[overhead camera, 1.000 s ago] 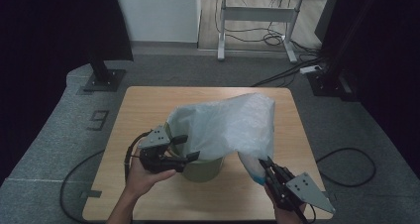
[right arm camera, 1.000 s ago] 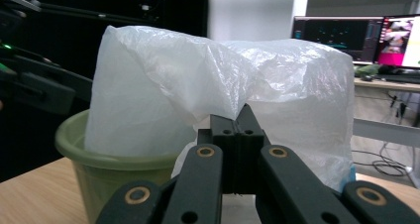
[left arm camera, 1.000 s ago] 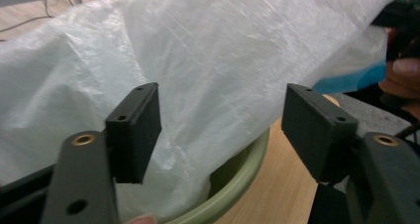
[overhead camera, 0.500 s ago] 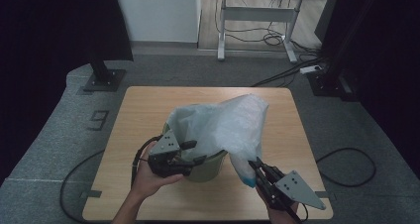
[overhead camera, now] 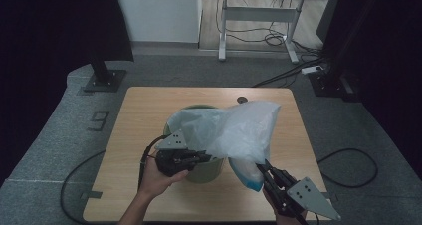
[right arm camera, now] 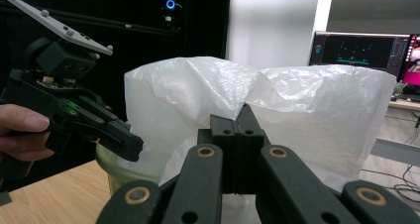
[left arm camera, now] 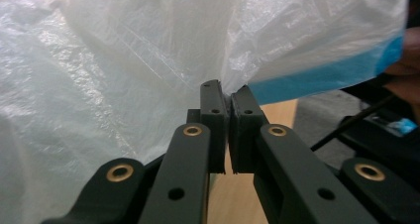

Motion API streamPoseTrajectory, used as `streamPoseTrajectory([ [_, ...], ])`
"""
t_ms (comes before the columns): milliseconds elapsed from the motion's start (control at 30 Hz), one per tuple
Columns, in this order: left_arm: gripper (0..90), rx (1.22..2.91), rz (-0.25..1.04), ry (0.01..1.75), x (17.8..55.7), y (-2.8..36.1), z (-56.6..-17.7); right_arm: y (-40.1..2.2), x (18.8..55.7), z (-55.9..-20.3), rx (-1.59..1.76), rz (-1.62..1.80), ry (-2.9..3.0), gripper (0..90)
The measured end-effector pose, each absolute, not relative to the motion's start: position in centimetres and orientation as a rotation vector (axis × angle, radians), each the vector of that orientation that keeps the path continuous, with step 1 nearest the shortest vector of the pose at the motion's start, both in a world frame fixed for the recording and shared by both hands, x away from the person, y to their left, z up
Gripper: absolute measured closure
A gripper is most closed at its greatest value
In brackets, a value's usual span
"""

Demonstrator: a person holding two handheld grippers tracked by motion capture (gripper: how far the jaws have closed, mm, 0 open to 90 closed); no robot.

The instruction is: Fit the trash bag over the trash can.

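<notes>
White translucent plastic bag (overhead camera: 234, 131) billows over a green bin (overhead camera: 201, 168) near the middle of the wooden worktop (overhead camera: 149, 110). Left gripper (overhead camera: 201, 158), jaws just closed, pinches bag film at the bin's near-left rim; its own view shows a blue band (left arm camera: 322, 75). Right gripper (overhead camera: 263, 170) is clenched on the bag's near-right corner; its view shows a monitor (right arm camera: 359, 48) far right.

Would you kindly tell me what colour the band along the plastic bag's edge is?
Blue band, clearest in the left gripper view.
</notes>
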State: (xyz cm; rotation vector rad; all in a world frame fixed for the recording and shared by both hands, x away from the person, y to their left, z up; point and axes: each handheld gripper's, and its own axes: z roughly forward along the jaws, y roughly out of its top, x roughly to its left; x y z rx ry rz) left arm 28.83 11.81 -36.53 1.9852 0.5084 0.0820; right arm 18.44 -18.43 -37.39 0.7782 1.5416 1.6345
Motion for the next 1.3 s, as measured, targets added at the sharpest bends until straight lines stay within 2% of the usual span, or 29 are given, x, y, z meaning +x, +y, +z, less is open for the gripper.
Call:
streamPoseTrajectory([
  [267,87.4,1.945,0.025,0.471,28.3,11.6,-36.2,-18.8,17.9,-37.1,0.772,1.654,1.501,88.9],
  [500,87.0,1.954,0.026,0.474,28.4,11.6,-36.3,-19.3,17.8,-36.9,0.779,1.651,1.489,88.9],
  [967,86.5,1.953,0.090,0.610,29.3,14.3,-37.2,-17.6,20.7,-38.1,0.827,1.664,1.584,88.9],
  [1033,80.2,1.941,0.090,0.597,29.1,14.8,-37.1,-17.0,21.0,-38.2,0.818,1.661,1.605,88.9],
  [1100,65.8,1.926,0.155,0.603,28.6,15.2,-36.7,-16.5,21.3,-38.4,0.812,1.659,1.627,88.9],
  [1167,55.3,1.895,0.151,0.592,28.2,15.6,-36.2,-16.0,21.6,-38.8,0.807,1.648,1.649,88.9],
  [1300,46.0,1.882,0.189,0.599,27.8,16.0,-35.0,-15.7,21.9,-39.6,0.813,1.631,1.683,88.9],
])
